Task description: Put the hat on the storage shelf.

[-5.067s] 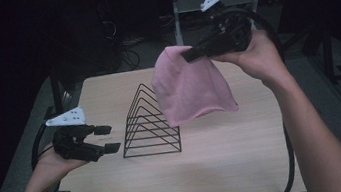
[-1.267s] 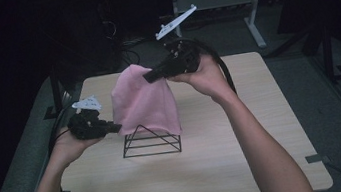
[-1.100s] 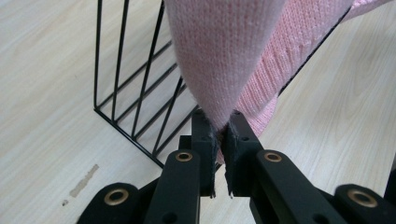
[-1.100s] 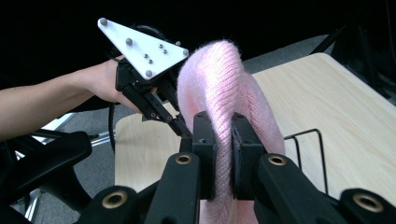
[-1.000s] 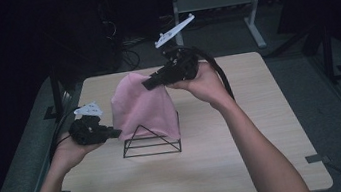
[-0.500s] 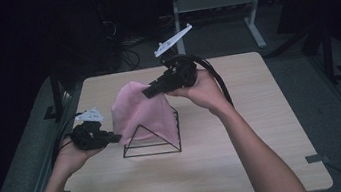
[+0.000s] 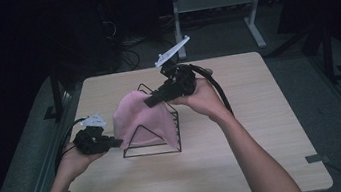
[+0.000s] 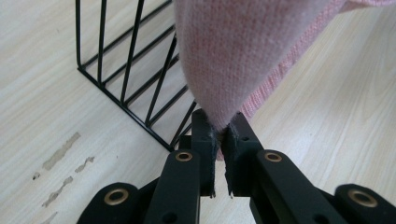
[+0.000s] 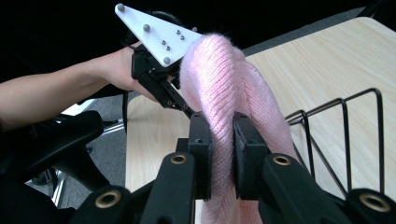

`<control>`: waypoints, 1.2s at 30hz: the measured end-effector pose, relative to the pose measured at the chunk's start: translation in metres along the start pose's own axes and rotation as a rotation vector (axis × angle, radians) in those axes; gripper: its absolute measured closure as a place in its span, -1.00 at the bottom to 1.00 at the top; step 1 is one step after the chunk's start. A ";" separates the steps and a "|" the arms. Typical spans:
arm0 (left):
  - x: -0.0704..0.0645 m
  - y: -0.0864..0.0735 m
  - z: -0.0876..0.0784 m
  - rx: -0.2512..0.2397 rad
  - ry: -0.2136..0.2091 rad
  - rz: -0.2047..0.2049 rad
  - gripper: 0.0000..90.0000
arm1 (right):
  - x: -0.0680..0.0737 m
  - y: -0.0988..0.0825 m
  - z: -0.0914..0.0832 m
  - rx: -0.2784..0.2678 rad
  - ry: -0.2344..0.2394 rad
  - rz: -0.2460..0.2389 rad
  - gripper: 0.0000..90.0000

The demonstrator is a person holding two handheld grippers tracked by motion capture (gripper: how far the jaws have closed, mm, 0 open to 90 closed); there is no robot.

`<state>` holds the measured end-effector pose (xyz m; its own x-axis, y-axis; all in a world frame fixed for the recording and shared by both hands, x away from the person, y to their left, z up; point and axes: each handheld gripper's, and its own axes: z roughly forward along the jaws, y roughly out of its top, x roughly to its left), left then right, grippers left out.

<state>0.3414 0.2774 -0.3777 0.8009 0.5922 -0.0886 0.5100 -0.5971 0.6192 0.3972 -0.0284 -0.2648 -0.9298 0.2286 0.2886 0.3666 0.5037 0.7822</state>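
Note:
A pink knitted cloth (image 7: 139, 120) hangs over the black wire rack (image 7: 152, 153) in the middle of the table. My right gripper (image 7: 150, 100) is shut on the cloth's top fold above the rack's ridge. The right gripper view shows the knit (image 9: 219, 70) squeezed between its jaws (image 9: 222, 130). My left gripper (image 7: 116, 143), low at the rack's left side, is shut on the cloth's lower corner. In the left gripper view the pink tip (image 8: 224, 56) runs down into the shut jaws (image 8: 220, 128), with the rack's wires (image 8: 135, 70) just behind.
The wooden table (image 7: 267, 153) has bare room to the right of and in front of the rack. Cables trail from both grippers. A white desk frame (image 7: 254, 23) stands on the dark floor behind the table. A black chair (image 9: 51, 140) sits off the table's left side.
Both hands have come down with the cloth. It has sunk from above the rack onto its ridge and now drapes over the wires. Both grips hold.

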 end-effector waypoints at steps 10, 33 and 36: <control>0.000 -0.007 0.009 0.020 0.008 -0.005 0.86 | -0.001 -0.012 0.009 0.025 0.016 0.004 0.77; 0.003 -0.016 0.031 0.128 0.033 0.017 0.86 | -0.004 -0.040 0.029 0.071 0.047 0.039 0.77; 0.005 -0.019 0.033 0.136 0.027 0.005 0.86 | -0.004 -0.043 0.032 0.087 0.047 0.029 0.77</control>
<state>0.3455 0.2739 -0.4159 0.7955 0.6027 -0.0633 0.5456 -0.6667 0.5078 0.3866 -0.0239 -0.3173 -0.9187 0.2052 0.3375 0.3926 0.5682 0.7232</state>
